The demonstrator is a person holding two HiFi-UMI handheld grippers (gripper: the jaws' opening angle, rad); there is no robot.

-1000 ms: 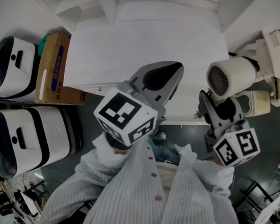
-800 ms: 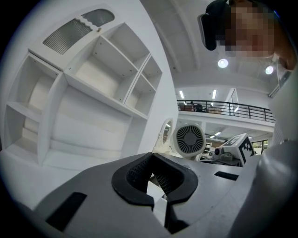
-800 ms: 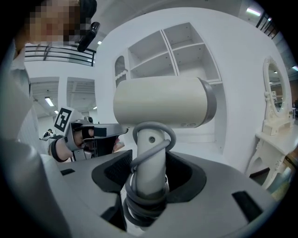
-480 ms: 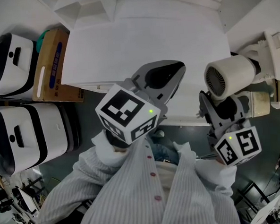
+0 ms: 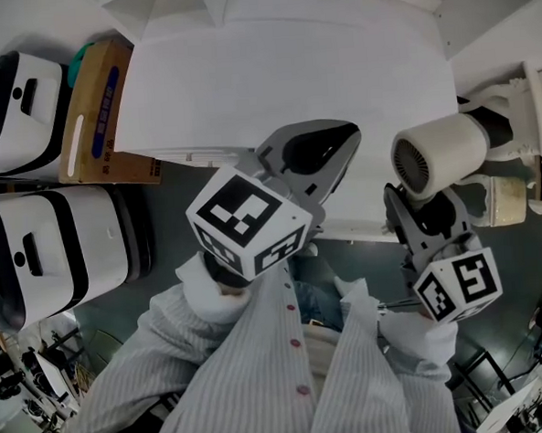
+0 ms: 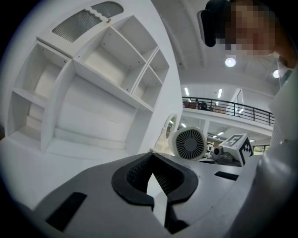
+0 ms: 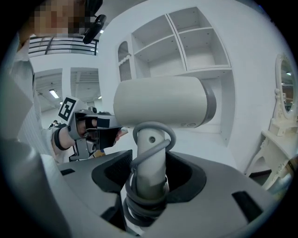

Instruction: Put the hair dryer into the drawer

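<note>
The white hair dryer (image 5: 436, 152) is held up at the right edge of the white dresser top (image 5: 281, 73), its grille end toward me. My right gripper (image 5: 431, 212) is shut on its handle (image 7: 150, 158), which has the grey cord wound round it. The dryer's barrel (image 7: 163, 102) lies crosswise above the jaws. My left gripper (image 5: 320, 155) hovers over the dresser's front edge, shut with nothing in it. From the left gripper view the dryer's grille (image 6: 189, 144) shows to the right. No open drawer is in view.
White open shelves (image 6: 93, 88) rise at the back of the dresser. A cardboard box (image 5: 95, 112) and two white-and-black machines (image 5: 45, 261) stand on the floor at the left. An ornate white mirror stand (image 5: 526, 122) is close at the right.
Hardly anything differs. Both grippers keep their places and the dryer has drifted slightly left in the head view.
</note>
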